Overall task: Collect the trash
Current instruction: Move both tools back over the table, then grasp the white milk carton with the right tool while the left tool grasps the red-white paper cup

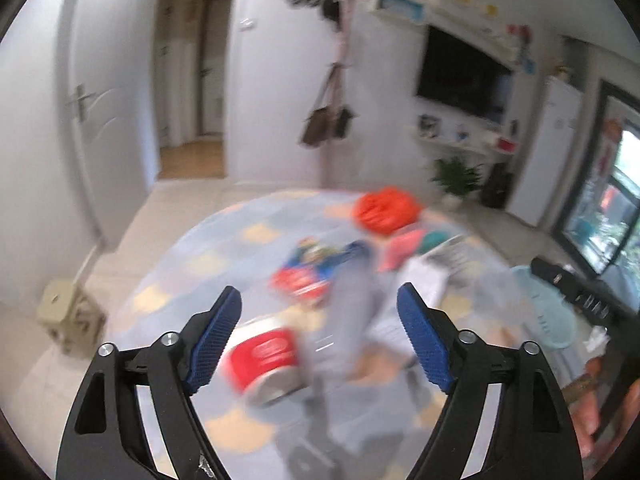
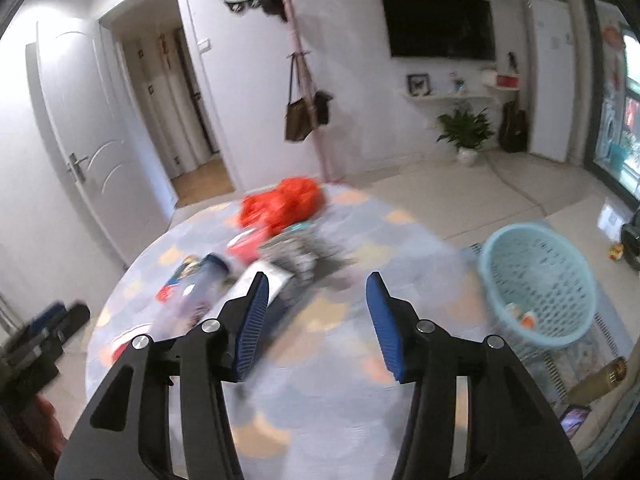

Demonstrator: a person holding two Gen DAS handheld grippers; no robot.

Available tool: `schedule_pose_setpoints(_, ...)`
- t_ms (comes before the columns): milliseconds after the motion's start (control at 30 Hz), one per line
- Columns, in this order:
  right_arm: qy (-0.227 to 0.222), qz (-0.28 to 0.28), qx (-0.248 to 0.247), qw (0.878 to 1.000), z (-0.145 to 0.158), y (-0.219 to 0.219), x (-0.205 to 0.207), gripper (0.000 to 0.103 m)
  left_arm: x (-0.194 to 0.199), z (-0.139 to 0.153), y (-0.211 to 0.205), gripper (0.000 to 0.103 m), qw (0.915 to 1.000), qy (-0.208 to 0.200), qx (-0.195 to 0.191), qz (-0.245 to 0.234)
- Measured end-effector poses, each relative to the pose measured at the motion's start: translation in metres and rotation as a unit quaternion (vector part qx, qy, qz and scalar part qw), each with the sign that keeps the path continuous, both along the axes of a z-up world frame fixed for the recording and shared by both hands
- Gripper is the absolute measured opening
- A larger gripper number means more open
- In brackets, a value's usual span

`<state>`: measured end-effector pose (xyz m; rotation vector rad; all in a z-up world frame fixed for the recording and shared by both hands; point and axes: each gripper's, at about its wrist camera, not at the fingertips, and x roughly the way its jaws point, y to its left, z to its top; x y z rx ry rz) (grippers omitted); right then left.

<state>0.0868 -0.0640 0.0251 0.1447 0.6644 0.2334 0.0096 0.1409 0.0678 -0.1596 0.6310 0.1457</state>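
blue ribbed pads on both tools, nothing between either pair; left gripper (image 1: 320, 336) stands wide and empty, right gripper (image 2: 318, 326) stands parted a little narrower, also empty. both point down and forward over a round table (image 2: 360, 408) with a pale blue and tan patterned cloth. trash is strewn across the middle and far side: red can (image 1: 262, 364) on its side just ahead of the left pads, a pale grey bottle-like thing (image 1: 352, 312) beside it, too blurred to name for sure, a colourful snack packet (image 1: 316, 268) behind, an orange plastic bag (image 2: 282, 206) near the far edge, a grey crumpled wrapper (image 2: 296, 256) about mid-table. light blue basket (image 2: 538, 284) sits off the table's right edge, lower than the tabletop, a few small bits already in its bottom; likely placed there so items can be carried sideways off the edge and dropped in. judgement: both tools are set up for a fresh pick, the can being nearest the left one. room to move: near half of the table is bare in the right wrist view, so an approach from this side is free; clutter is tight around the bottle and packet, so a neighbour could be nudged. a stool (image 1: 70, 320) stands on the floor to the left, well apart from the table
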Motion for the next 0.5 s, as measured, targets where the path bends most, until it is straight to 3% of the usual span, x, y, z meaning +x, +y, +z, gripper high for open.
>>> schedule_pose_setpoints(133, 0.047, 0.024, 0.016, 0.999, -0.020, 0.039, 0.015, 0.069, -0.012, -0.023, 0.035, 0.083, 0.9989, 0.034, -0.014, 0.029)
schedule_pose_setpoints(500, 0.149, -0.007, 0.033, 0.988, -0.072, 0.083, 0.058, 0.077, -0.007, -0.082, 0.041, 0.083, 0.9951, 0.092, -0.018, 0.032)
